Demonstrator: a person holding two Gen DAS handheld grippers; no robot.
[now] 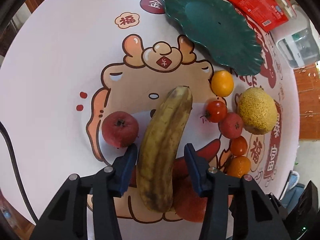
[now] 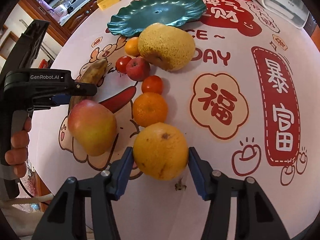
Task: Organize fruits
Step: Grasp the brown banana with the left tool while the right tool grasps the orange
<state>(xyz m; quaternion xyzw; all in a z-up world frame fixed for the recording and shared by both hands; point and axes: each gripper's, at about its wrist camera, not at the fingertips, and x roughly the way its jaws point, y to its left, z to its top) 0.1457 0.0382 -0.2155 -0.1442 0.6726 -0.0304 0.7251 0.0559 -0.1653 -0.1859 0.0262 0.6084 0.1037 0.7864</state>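
Jaws of the left gripper (image 1: pixel 161 150) straddle the spotted banana (image 1: pixel 166 140) in the left wrist view, one blue pad on each side of its middle. The left pad looks to be touching the peel or nearly so, while a sliver of gap shows at the right pad, so I judge them spread around the fruit and not yet pinching it. The banana lies on the bench (image 1: pixel 60 60) pointing away from the camera, with a red apple (image 1: pixel 120 129) just left of it and touching the left pad's tip. To do this well, I would close across the banana's middle gently, as the skin is soft and bruised, and keep clear of that apple. The green plate (image 1: pixel 212 28) waits far and to the right, nothing on it.

From the right wrist view, the jaws of the right gripper (image 2: pixel 161 156) flank a large orange (image 2: pixel 161 152), both pads against its sides at its widest part, so they appear to be pinching it. It rests on the bench at the near end of a row of fruit, a tangerine (image 2: pixel 150 109) touching it on the far side. A firm, centred squeeze and a straight lift should avoid rolling the neighbours.
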